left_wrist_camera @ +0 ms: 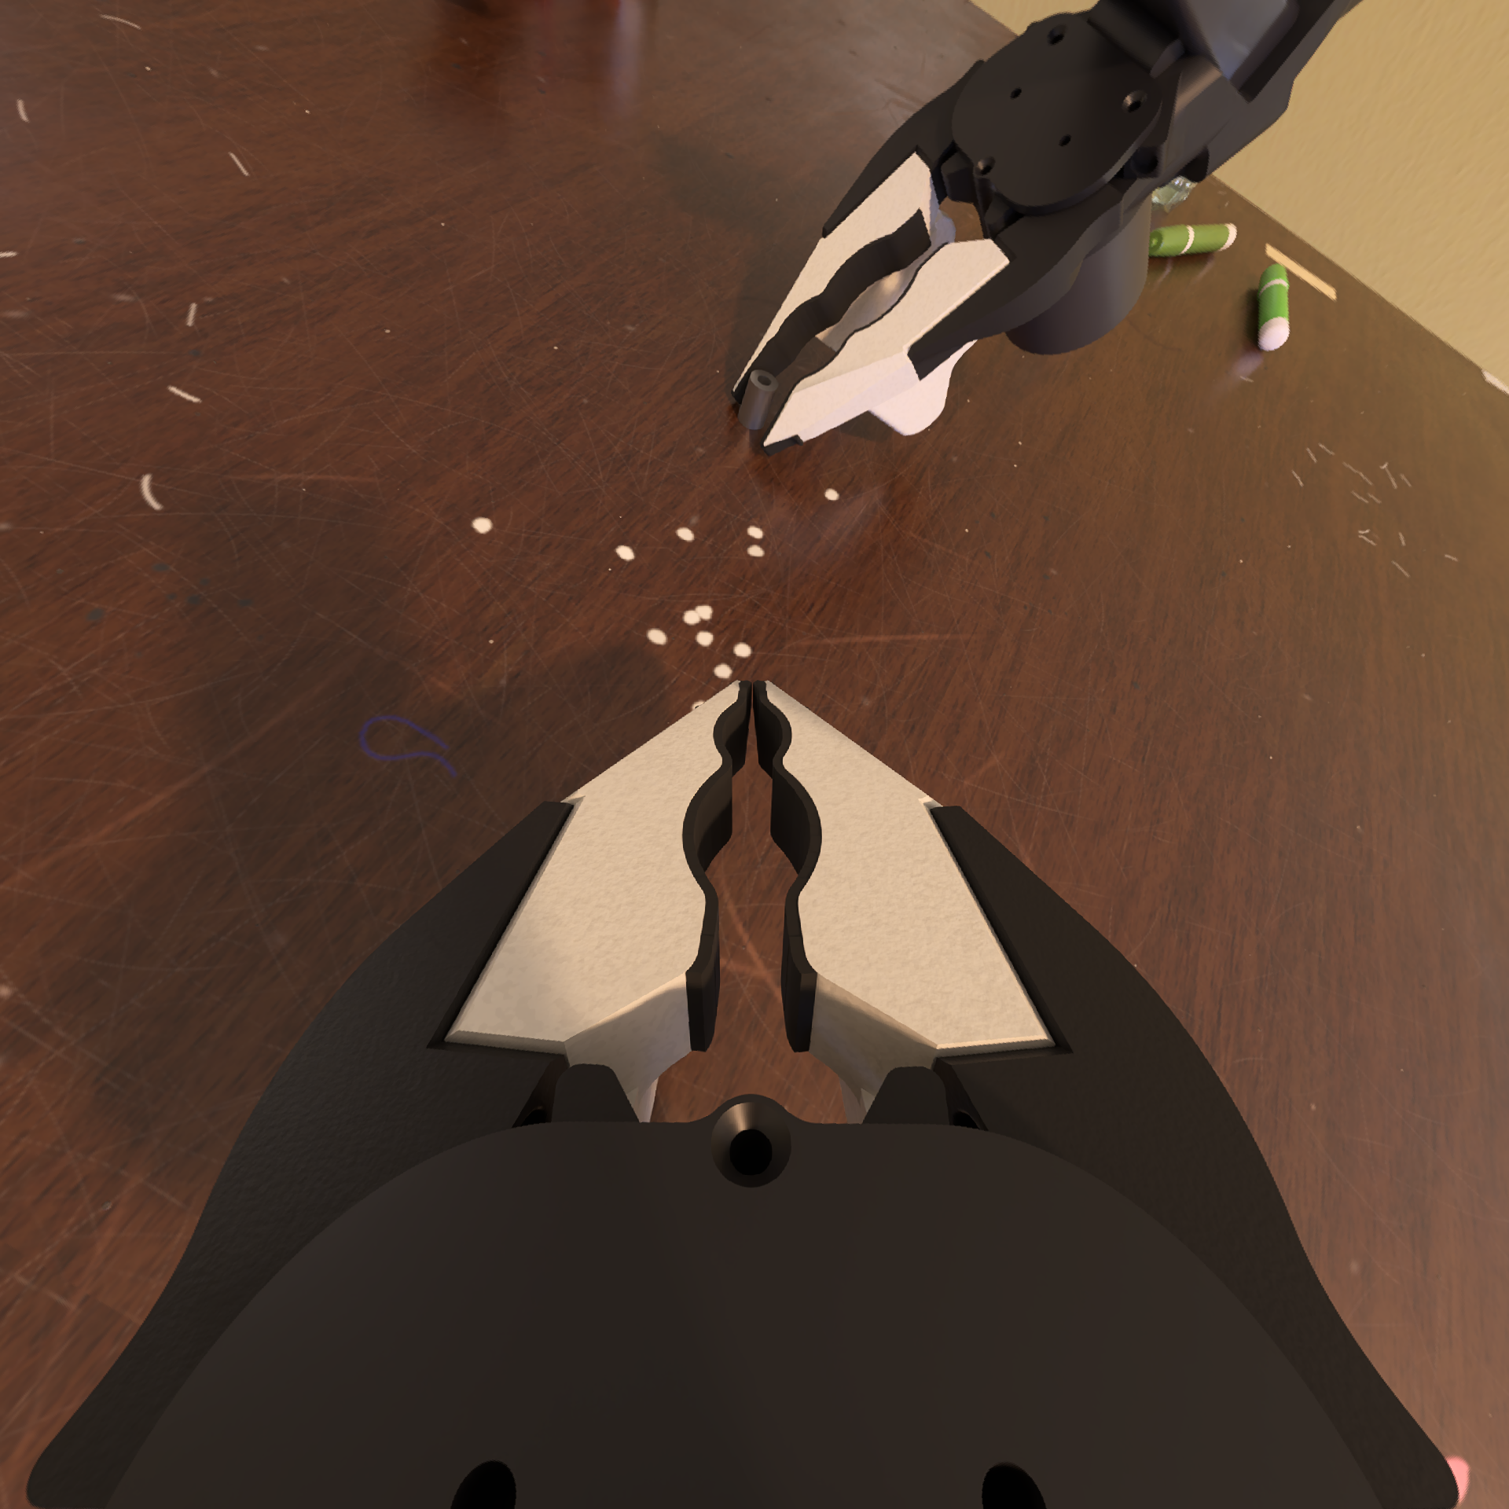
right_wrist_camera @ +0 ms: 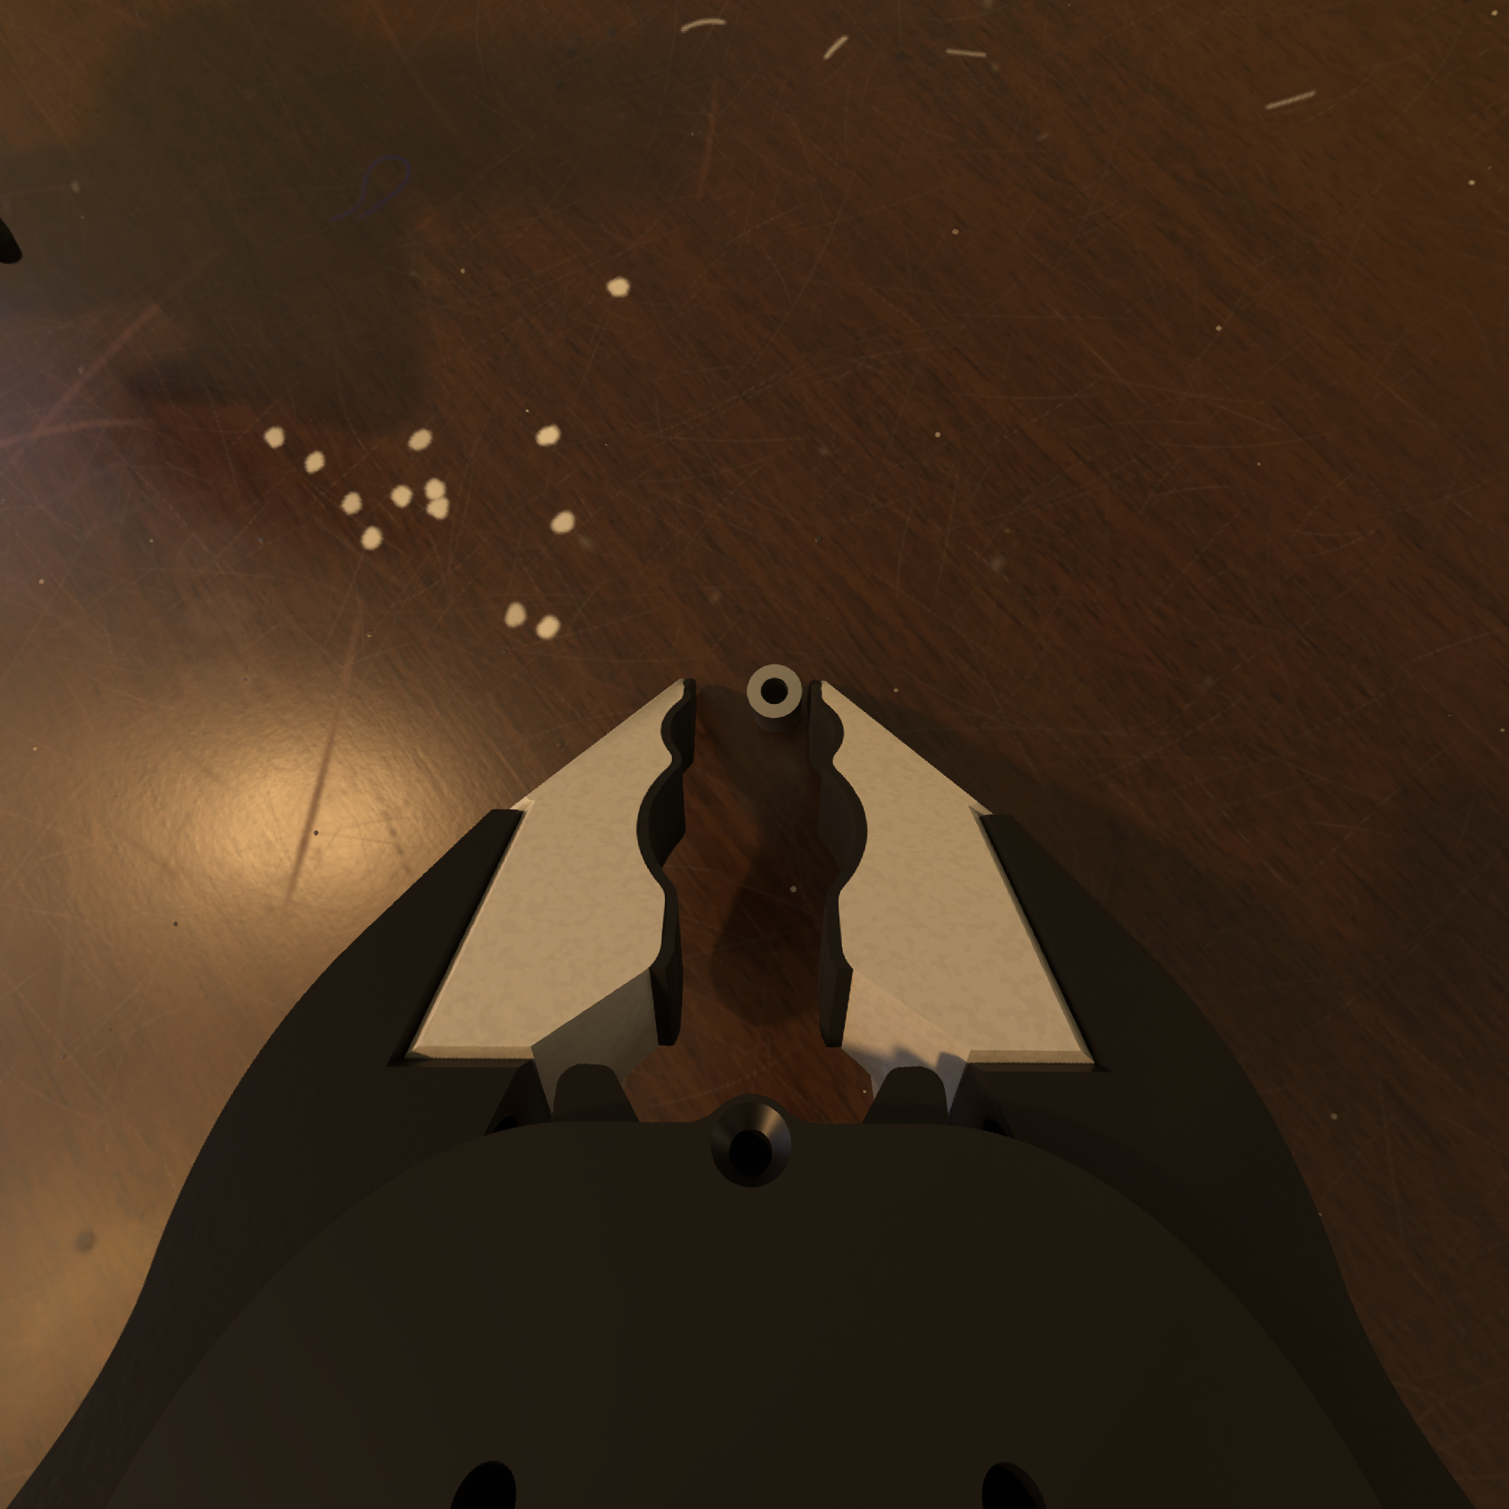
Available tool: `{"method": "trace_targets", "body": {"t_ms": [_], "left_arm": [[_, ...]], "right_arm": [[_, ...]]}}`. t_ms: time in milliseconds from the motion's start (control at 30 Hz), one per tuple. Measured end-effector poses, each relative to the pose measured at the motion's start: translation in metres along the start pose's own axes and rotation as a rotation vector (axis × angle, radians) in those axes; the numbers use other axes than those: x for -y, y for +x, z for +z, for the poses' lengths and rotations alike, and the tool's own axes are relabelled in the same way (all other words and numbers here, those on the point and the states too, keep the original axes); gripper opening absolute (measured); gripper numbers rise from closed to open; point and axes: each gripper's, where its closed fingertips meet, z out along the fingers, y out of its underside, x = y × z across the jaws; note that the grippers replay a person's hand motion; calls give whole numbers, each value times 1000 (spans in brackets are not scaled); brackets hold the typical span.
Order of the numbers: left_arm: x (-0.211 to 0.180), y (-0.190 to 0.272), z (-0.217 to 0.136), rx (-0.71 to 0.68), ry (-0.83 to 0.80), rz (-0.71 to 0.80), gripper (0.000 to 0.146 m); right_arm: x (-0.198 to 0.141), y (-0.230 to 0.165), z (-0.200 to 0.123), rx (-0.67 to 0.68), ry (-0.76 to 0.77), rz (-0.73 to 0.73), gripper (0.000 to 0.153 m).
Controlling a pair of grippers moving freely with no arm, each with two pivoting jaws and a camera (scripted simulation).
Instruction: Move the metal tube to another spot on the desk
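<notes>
Right gripper, jaws apart, straddles the small upright grey metal tube; centre it before closing. Left gripper is closed, empty.

Left tool: matte black rounded body, one countersunk screw hole at centre, two dark holes near bottom edge. Fingers cream, wedge-shaped, with wavy black inner pads. Right tool: same black body, same cream fingers, same scalloped black pads.
</notes>
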Motion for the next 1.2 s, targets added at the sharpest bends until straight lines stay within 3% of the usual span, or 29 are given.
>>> {"method": "trace_targets", "body": {"t_ms": [100, 233, 333, 433, 600, 833, 967, 1100, 1200], "left_arm": [[-1, 0, 1, 2, -9, 10, 0], [-2, 1, 0, 6, -7, 11, 0], [-3, 1, 1, 5, -8, 9, 0], [-4, 0, 4, 1, -17, 16, 0], [-2, 0, 7, 3, -28, 49, 0], [-4, -2, 2, 16, -22, 31, 0], [-3, -4, -1, 21, -12, 22, 0], [-1, -6, -3, 25, -3, 23, 0], [1, -5, -2, 9, -1, 21, 0]], "right_arm": [[0, 4, -4, -15, 5, -10, 21], [6, 23, -38, -83, 106, 53, 21], [-9, 34, -55, -132, 59, 71, 24], [-2, 18, -45, -52, 88, 90, 40], [7, 6, -12, -67, 45, 33, 30], [-1, 8, -4, -80, -4, -6, 12], [-3, 31, -34, -167, 74, 53, 12], [-49, 79, -77, -338, 38, 190, 12], [-66, 91, -83, -354, 37, 218, 12]]}}
